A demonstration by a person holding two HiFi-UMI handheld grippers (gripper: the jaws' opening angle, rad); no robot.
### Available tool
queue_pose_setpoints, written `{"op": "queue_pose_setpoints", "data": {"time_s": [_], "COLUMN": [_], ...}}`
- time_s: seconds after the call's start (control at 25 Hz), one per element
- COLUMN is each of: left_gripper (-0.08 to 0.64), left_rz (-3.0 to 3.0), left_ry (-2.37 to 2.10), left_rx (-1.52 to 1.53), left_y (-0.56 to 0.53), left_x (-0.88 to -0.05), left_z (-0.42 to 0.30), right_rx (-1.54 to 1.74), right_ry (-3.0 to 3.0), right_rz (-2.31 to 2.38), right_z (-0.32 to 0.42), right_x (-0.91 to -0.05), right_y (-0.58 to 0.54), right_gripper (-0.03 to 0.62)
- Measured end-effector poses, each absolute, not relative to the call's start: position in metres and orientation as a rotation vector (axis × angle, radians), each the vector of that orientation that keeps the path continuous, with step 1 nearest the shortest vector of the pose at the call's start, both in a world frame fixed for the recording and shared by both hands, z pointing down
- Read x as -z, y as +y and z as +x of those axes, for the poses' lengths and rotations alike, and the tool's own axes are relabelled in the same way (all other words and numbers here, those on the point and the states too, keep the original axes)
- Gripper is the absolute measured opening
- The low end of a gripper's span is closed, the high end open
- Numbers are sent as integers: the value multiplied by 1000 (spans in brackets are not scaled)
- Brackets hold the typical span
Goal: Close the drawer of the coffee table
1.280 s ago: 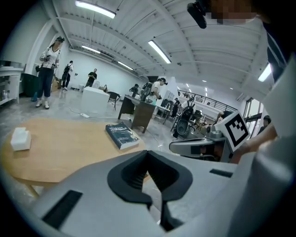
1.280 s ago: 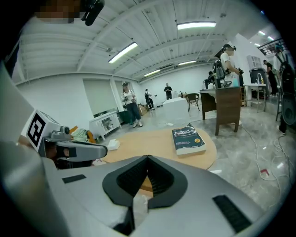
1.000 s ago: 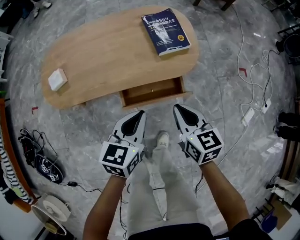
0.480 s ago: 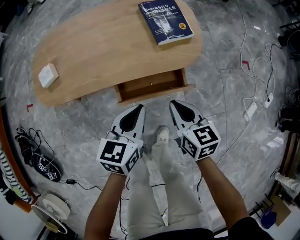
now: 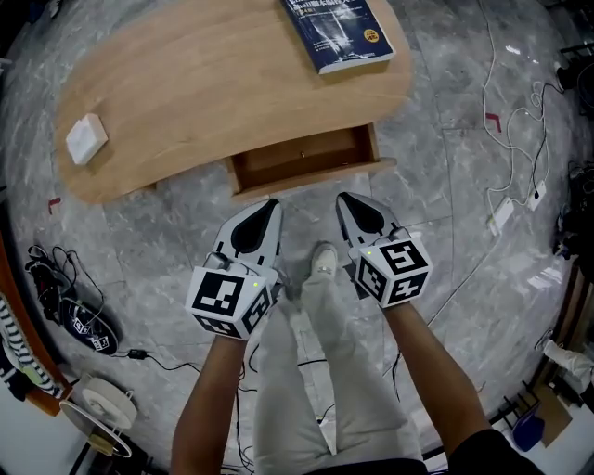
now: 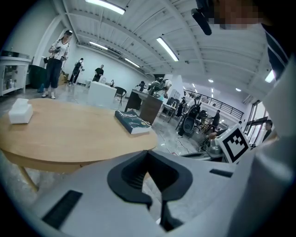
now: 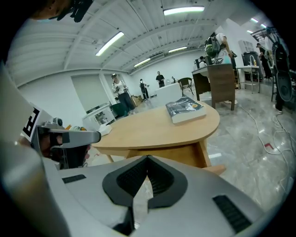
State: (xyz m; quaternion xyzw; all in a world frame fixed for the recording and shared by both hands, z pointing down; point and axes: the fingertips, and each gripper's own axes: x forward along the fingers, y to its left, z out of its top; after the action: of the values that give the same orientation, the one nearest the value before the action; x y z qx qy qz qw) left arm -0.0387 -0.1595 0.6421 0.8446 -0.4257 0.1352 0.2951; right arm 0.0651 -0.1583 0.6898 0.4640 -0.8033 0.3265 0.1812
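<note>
Standing over the coffee table [image 5: 186,83], we hold both tools low, noses aimed at 12 o'clock toward the drawer [image 5: 302,160]. The drawer juts open from the table's near edge, and what we see of its wooden tray looks empty. The left gripper [image 5: 269,208] has its jaws pressed together with nothing between them, and the right gripper [image 5: 348,202] is the same, tips met and bare. We judge that this suits the job, since a drawer front wants a blunt push rather than a pinch. Both noses hover near the drawer front without touching it, one left of its middle and one right, so a push should go in square and not skew the tray. On the tabletop a blue book [image 5: 339,28] lies at 1 o'clock and a small white box [image 5: 85,139] at 10 o'clock, both well apart from the drawer. Our shoe [image 5: 322,262] shows between the tools. The closing is not yet begun, and the next move, we think, is a straight advance to contact.
</note>
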Motion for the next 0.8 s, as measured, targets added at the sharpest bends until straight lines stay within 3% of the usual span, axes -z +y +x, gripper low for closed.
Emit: {"op": "queue_pose_setpoints", "data": {"time_s": [0.8], "left_gripper": [2], "left_rz": [2146], "left_ry": [-1197], "left_rx": [-377], "left_y": [-163], "left_x": [-691], "left_z": [-56], "right_rx": [-829], "right_ry": [-2182], "right_rz": [1169], "right_z": [43], "right_x": [-779], "right_y": [-158], "right_gripper": [12]}}
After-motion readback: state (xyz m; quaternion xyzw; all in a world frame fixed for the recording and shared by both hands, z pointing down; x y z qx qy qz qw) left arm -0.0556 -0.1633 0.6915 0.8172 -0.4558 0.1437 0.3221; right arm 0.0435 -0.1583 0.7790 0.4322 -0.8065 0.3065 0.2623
